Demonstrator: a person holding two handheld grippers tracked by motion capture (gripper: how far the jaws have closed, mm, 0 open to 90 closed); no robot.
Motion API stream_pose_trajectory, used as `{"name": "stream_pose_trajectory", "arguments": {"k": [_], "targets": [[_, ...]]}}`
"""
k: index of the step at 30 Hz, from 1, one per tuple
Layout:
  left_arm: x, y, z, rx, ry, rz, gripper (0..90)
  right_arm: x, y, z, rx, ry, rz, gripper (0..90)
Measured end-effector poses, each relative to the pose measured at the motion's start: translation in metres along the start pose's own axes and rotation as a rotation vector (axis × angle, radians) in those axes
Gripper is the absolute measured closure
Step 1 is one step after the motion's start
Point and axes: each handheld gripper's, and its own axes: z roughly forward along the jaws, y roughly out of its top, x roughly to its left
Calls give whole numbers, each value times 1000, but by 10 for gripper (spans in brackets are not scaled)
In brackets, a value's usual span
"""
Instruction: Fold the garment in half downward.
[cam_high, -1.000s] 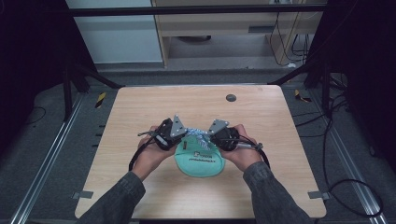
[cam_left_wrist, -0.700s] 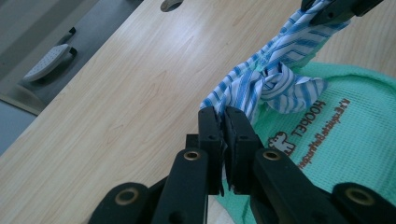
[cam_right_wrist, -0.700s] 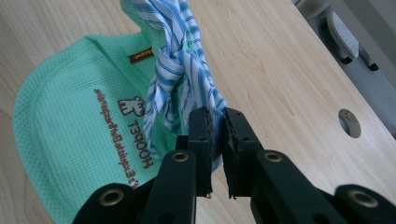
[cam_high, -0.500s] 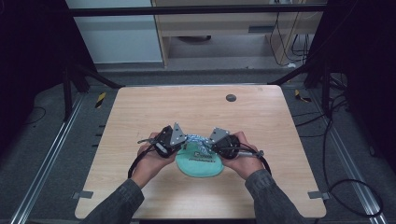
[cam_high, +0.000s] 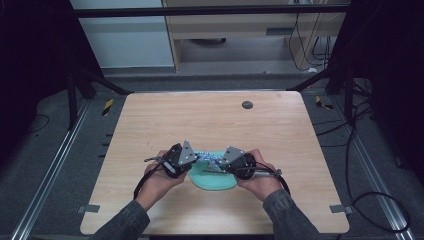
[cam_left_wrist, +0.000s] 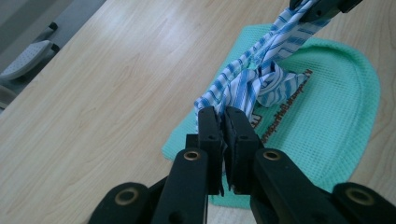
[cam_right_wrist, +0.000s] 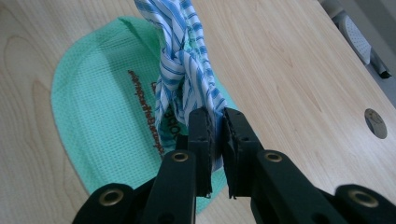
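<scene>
Both grippers were closed on the same piece of cloth. Seen in the high view, the left gripper (cam_high: 192, 159) and the right gripper (cam_high: 223, 161) were near the front edge of the table (cam_high: 210, 120), each held in 1 hand, and they pointed toward each other. Between them hung the striped cloth (cam_high: 209, 159), blue and white, twisted like a rope.

Seen from the left gripper view, the left gripper (cam_left_wrist: 223, 122) had its 2 black jaws pressed almost together, with 1 end of the striped cloth (cam_left_wrist: 254, 77) pinched between them. The cloth rose from there to the upper right, where the jaws of the other gripper held it at the edge of the picture. Seen from the right gripper view, the right gripper (cam_right_wrist: 215, 122) also had its jaws nearly shut, and the other end of the striped cloth (cam_right_wrist: 180, 70) was clamped between them. A knot was visible in the middle of the cloth.

Under the cloth lay the green mat (cam_high: 212, 179), flat on the table, with a rounded edge and a line of dark printed letters that I could not read. Farther away, a small dark round disc (cam_high: 247, 104) was set in the table top, well apart from the grippers.
</scene>
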Motion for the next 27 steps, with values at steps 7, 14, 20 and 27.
{"name": "stream_pose_trajectory", "arguments": {"k": [7, 14, 20, 27], "targets": [[-7, -9, 2, 0, -20, -12, 862, 9, -3, 0, 5, 10, -18, 818], [-11, -14, 5, -3, -38, -18, 862, 12, -6, 0, 9, 17, -29, 820], [-15, -20, 8, 2, -52, -25, 862, 16, -10, 0, 11, 23, -35, 819], [-19, -25, 11, 6, -64, -29, 862, 23, -14, 0, 12, 30, -42, 820]]}}
